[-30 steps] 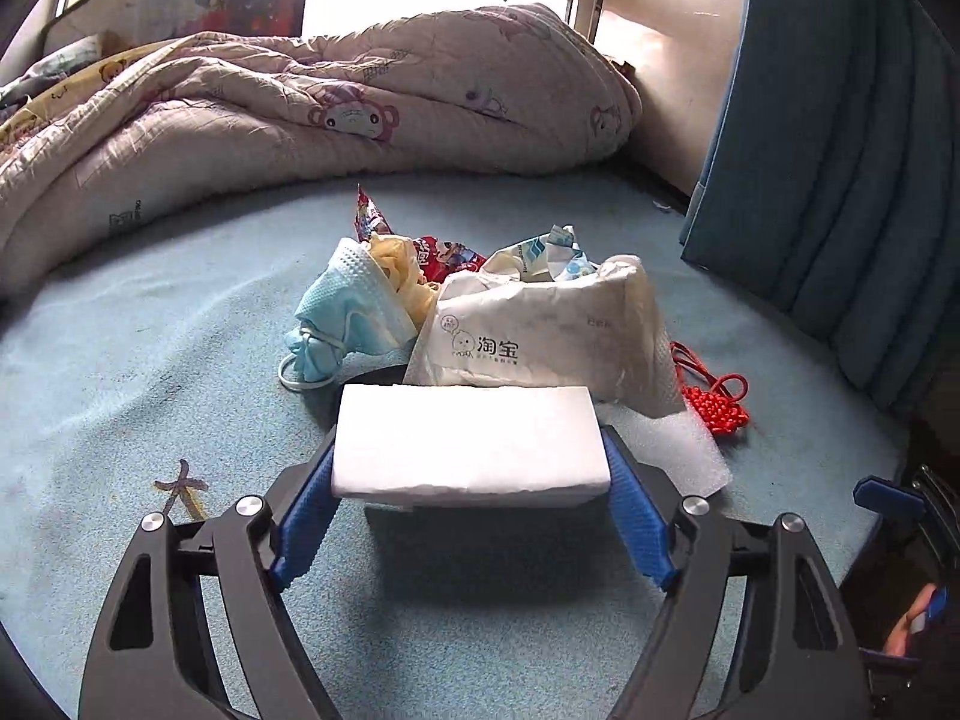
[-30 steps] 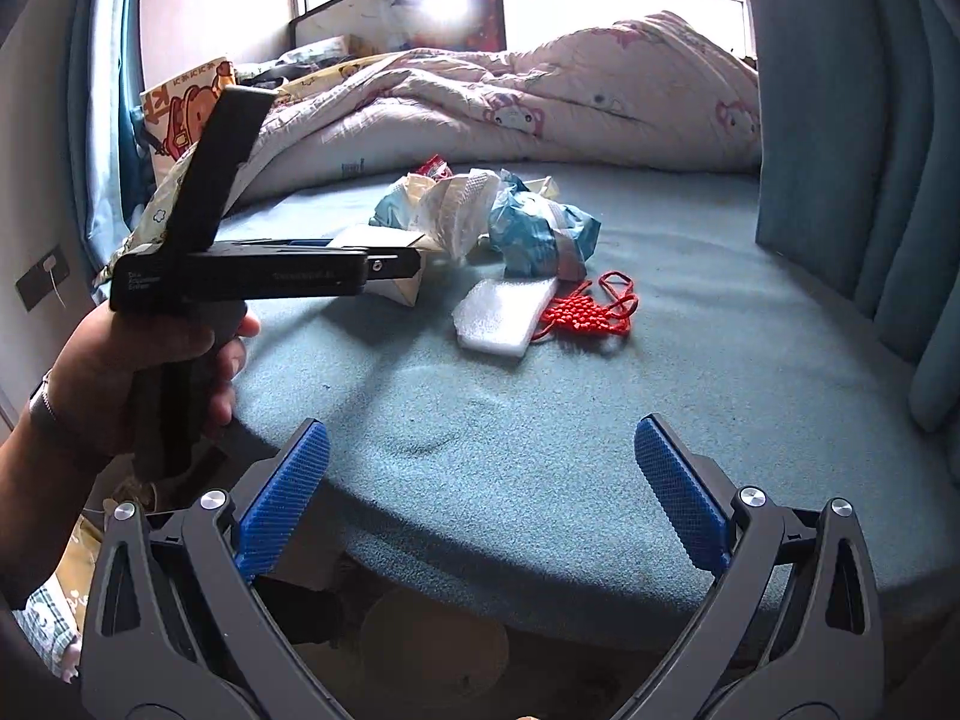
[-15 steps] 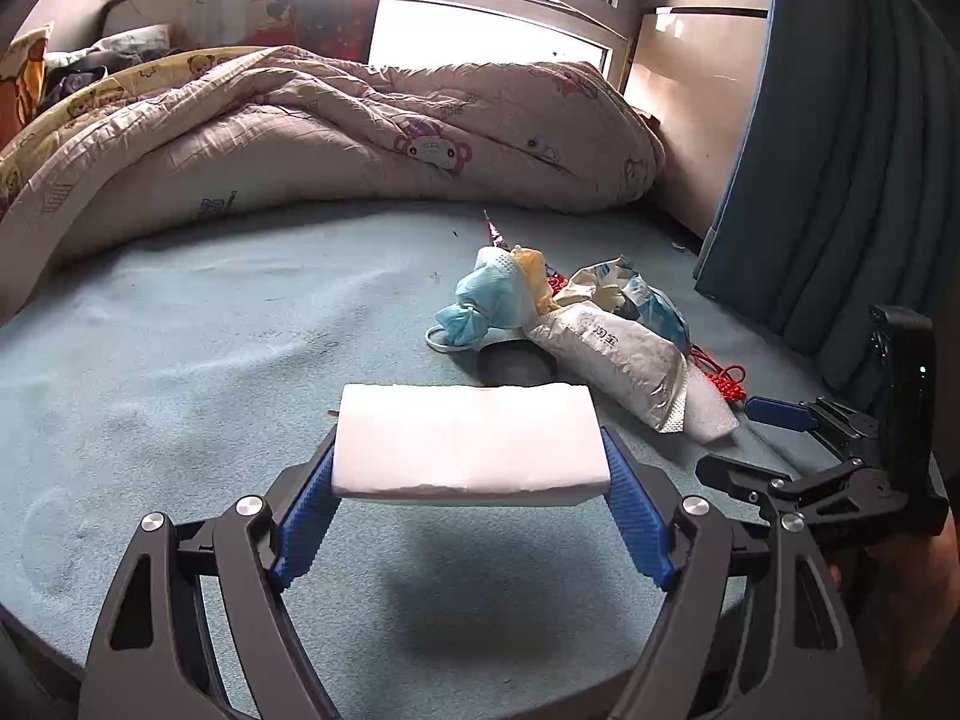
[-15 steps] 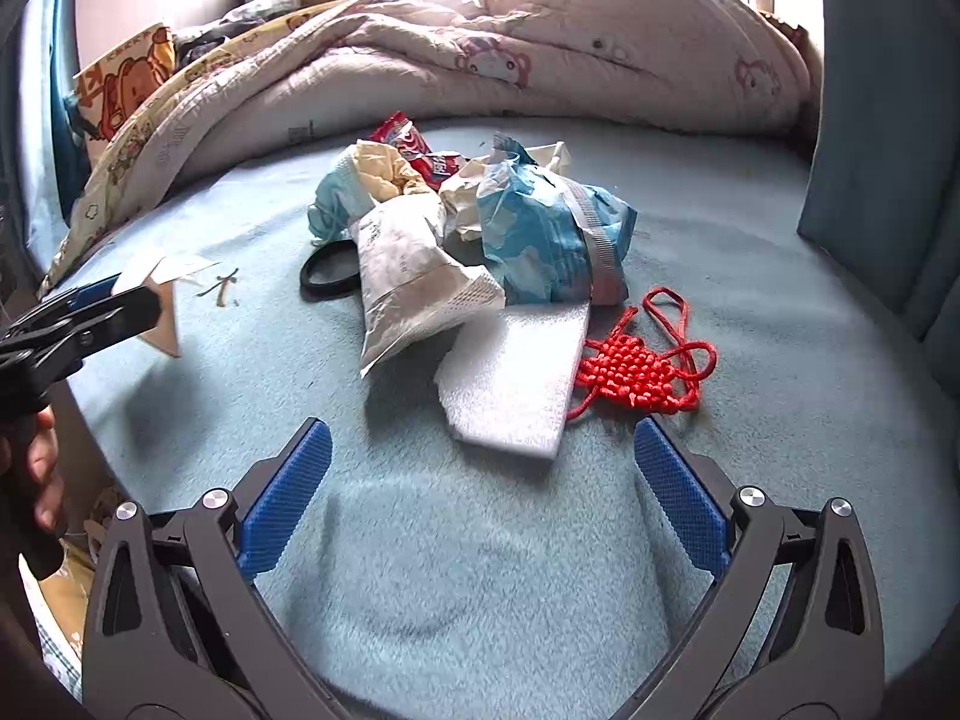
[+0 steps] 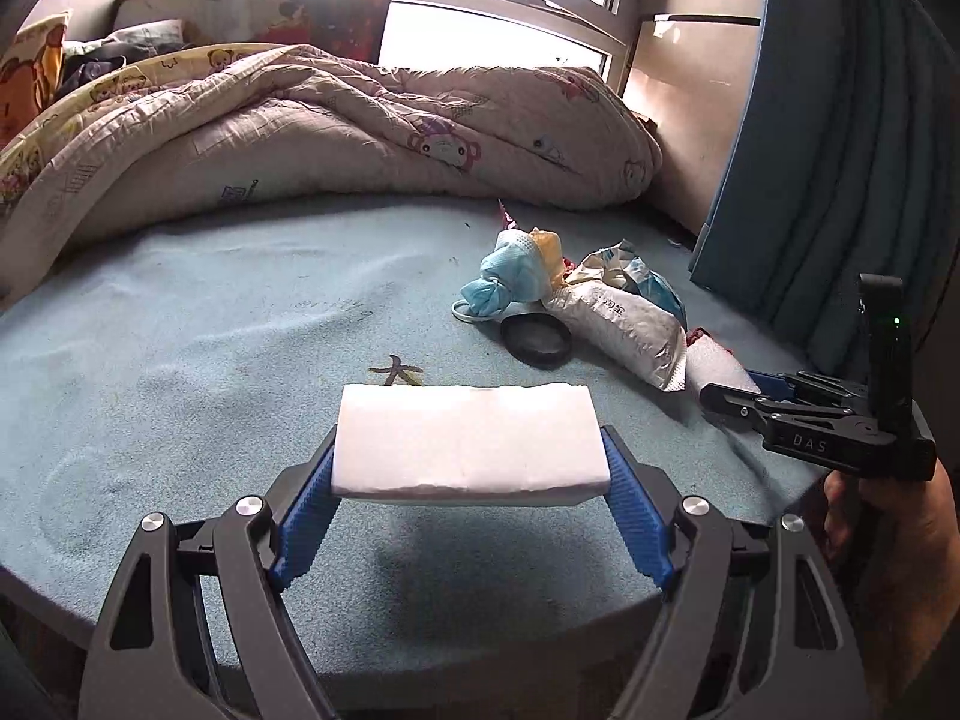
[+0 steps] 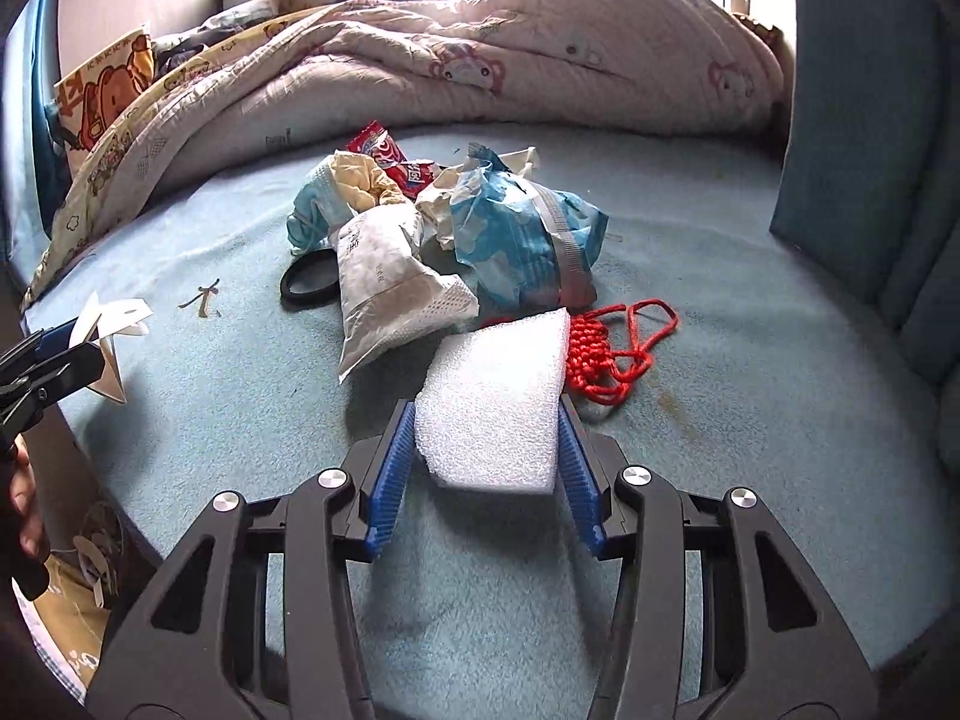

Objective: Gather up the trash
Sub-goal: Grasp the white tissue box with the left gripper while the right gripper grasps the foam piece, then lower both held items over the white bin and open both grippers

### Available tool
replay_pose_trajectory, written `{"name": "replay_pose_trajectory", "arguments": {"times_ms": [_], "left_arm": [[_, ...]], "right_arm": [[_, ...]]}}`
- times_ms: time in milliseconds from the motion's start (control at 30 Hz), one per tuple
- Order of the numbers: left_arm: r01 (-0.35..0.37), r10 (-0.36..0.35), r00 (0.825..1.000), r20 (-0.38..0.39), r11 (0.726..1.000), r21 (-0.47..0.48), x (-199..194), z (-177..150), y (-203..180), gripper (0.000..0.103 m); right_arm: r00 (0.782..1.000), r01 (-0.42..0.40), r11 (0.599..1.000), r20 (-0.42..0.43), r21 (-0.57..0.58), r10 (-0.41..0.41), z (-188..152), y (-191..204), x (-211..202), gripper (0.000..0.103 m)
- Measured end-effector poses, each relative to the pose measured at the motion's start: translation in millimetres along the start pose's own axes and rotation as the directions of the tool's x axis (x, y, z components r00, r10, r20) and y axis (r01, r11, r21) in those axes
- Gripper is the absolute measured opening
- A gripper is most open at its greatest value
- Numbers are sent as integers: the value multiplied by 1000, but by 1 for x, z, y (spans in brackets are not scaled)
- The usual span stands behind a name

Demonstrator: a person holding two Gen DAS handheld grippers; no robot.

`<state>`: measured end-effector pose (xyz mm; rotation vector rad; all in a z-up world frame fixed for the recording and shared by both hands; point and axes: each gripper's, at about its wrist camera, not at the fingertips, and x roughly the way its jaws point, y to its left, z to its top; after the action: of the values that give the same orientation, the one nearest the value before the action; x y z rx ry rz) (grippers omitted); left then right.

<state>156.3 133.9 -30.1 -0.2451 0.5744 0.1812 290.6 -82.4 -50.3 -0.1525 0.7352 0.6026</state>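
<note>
My left gripper point(image 5: 468, 480) is shut on a white foam block point(image 5: 468, 438) and holds it above the blue bed surface near its front edge. My right gripper point(image 6: 486, 438) is shut on a white foam sheet point(image 6: 498, 396) lying at the front of the trash pile. The pile holds a white plastic bag point(image 6: 384, 288), a blue-white wrapper point(image 6: 522, 234), a blue face mask point(image 6: 312, 210), a red snack wrapper point(image 6: 390, 162) and a black ring point(image 6: 309, 282). The pile also shows in the left wrist view point(image 5: 606, 312), right of centre, with the right gripper point(image 5: 738, 402) at its near end.
A red knotted cord point(image 6: 606, 348) lies right of the foam sheet. A rumpled quilt point(image 5: 336, 138) fills the back of the bed. A blue curtain point(image 5: 840, 150) hangs at the right. A small twig point(image 5: 396, 372) lies on the bed. The bed edge point(image 6: 90, 450) drops off at left.
My right gripper moved forward to the pile and closed on the foam sheet. My left gripper drew back and left from the pile with the foam block.
</note>
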Motion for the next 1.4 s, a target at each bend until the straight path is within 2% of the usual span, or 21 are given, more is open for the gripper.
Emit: {"name": "replay_pose_trajectory", "arguments": {"times_ms": [367, 900, 1200, 1400], "left_arm": [[13, -13, 1000, 16, 1000, 21, -39, -12, -16, 78], [4, -9, 998, 64, 997, 83, -111, -22, -48, 78], [6, -11, 999, 50, 996, 92, -138, -51, -55, 79], [38, -40, 999, 23, 993, 108, -145, -91, -59, 79]], "right_arm": [[997, -46, 999, 60, 28, 45, -16, -13, -62, 44], [981, -101, 994, 159, -47, 107, -37, 21, -156, 44], [968, -149, 983, 186, -110, 168, -81, 44, -194, 44], [963, -192, 970, 162, -149, 215, -128, 55, -200, 44]]}}
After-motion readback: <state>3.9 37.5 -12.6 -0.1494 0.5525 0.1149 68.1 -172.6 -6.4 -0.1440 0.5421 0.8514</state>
